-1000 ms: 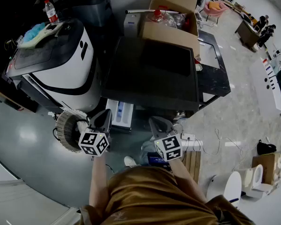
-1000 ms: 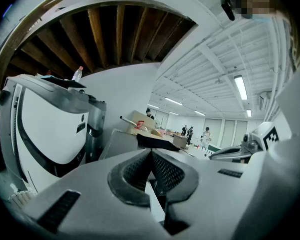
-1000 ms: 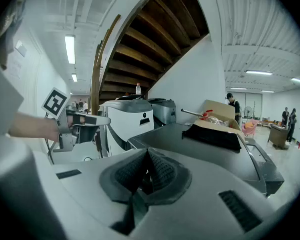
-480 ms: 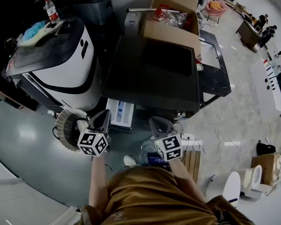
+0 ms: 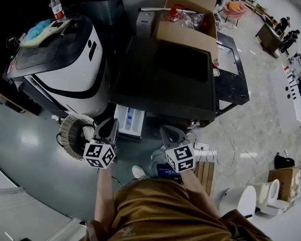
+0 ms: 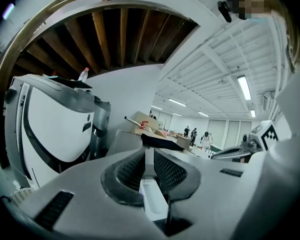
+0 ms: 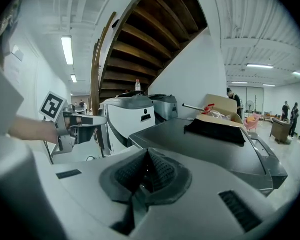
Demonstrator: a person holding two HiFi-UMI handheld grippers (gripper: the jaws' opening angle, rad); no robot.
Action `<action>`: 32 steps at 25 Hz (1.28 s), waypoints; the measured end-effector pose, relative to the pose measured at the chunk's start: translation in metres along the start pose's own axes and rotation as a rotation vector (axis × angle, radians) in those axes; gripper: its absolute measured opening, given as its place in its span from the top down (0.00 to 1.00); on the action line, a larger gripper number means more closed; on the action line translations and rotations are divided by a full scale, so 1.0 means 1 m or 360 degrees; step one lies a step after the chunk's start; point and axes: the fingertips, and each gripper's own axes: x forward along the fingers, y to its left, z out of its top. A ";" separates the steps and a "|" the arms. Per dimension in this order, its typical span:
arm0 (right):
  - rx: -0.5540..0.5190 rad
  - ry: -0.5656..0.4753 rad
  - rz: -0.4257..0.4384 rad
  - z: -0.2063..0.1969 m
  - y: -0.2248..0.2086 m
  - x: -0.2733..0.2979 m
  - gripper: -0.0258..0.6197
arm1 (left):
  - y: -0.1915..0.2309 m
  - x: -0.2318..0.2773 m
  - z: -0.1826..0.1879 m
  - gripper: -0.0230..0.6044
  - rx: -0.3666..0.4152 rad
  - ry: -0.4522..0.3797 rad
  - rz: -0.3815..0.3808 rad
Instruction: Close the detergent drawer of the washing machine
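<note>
**Visitor:** Where is the detergent drawer right now?

**Onlooker:** The detergent drawer is a white tray with a blue compartment. It juts out from the front of the dark washing machine, at the machine's left corner, so it is not closed yet. The person stands facing it, with both tools held low in front of the body.

**Visitor:** What are the two tongs doing?

**Onlooker:** The left gripper sits just in front of the drawer, pointing at its outer end. Its jaws have just been easing apart and now show a narrow slit. Nothing is caught between them, and the tray shows through the gap beyond. The right gripper is clenched on nothing, its pads pressed together. It hangs off to the right, near the machine's front and apart from the drawer.

**Visitor:** So which step is this?

**Onlooker:** I would call it the approach, just before the push. Next, the left tool needs to meet the drawer's front face squarely. Then it should press straight along the drawer's track until the front sits flush with the machine. A skewed push could jam the tray.
</note>
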 end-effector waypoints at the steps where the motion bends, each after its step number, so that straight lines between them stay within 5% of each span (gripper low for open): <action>1: -0.0003 0.0002 0.0003 -0.001 0.000 0.000 0.94 | 0.001 0.000 -0.003 0.87 0.0000 0.0015 0.0003; 32: 0.0058 0.0137 0.0145 -0.040 -0.001 0.027 0.94 | 0.011 -0.007 -0.098 0.73 0.0050 0.0344 0.0084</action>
